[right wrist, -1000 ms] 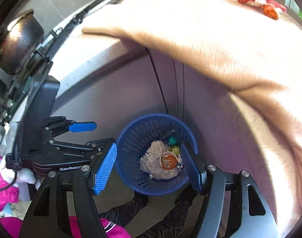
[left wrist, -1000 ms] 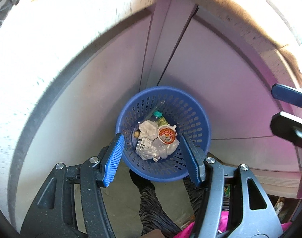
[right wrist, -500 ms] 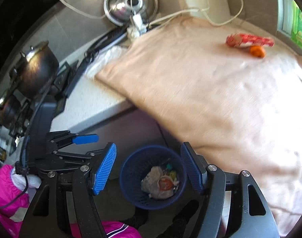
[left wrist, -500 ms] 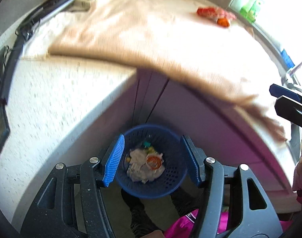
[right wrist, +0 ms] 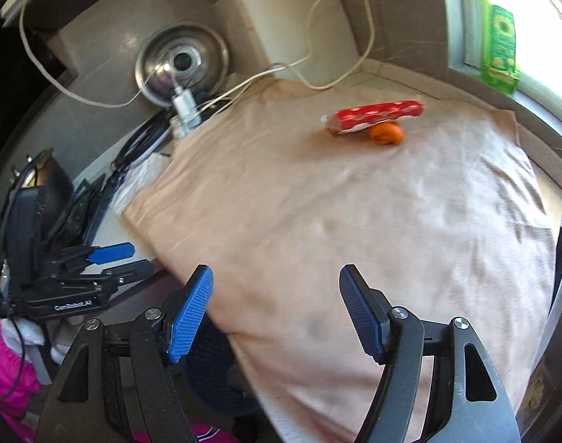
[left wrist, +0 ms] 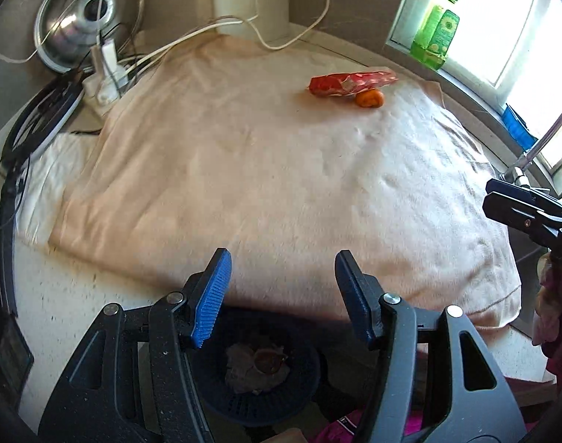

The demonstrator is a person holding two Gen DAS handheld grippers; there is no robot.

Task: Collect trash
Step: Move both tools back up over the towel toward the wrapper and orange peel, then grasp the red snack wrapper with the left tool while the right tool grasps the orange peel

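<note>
Two items of trash remain uncollected: a red wrapper [left wrist: 353, 84] and an orange scrap [left wrist: 370, 99] touching it, far back on the cloth-covered worktop [left wrist: 244, 184]. Below the worktop edge, the blue basket [left wrist: 258, 387] already holds crumpled waste. Left gripper [left wrist: 281, 295] fingers stand spread and empty; right gripper [right wrist: 277, 313] fingers are opening, nothing between them.

Home kitchen — speckled countertop [left wrist: 77, 295] beside a sink faucet [left wrist: 539, 144], steel pot lid [right wrist: 181, 62] against the wall, green dish-soap bottle [right wrist: 499, 37] on the windowsill.
</note>
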